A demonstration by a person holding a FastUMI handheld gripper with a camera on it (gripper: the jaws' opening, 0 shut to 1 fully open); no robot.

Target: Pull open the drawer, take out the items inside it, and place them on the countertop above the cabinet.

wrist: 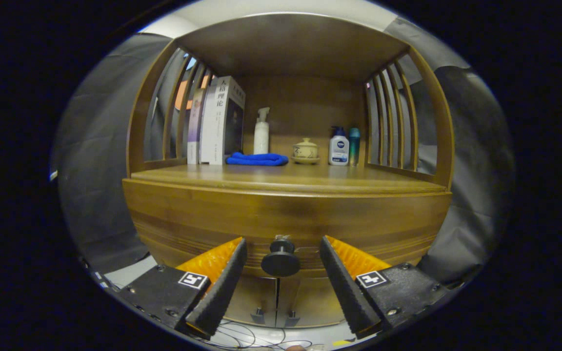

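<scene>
On the wooden countertop (281, 181): three upright books (215, 122), one folded blue cloth (256, 159), one white spray bottle (261, 131), one small lidded ceramic pot (305, 149), one white pump bottle (338, 146), one teal bottle (354, 146). One round dark drawer knob (281, 259) sits between the gripper's (281, 251) two spread fingers.

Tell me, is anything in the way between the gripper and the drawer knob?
Nothing visible is. The gripper is open, and the round drawer knob sits in the gap between its two fingers, with a clear space on either side. The drawer front behind it is closed.
</scene>
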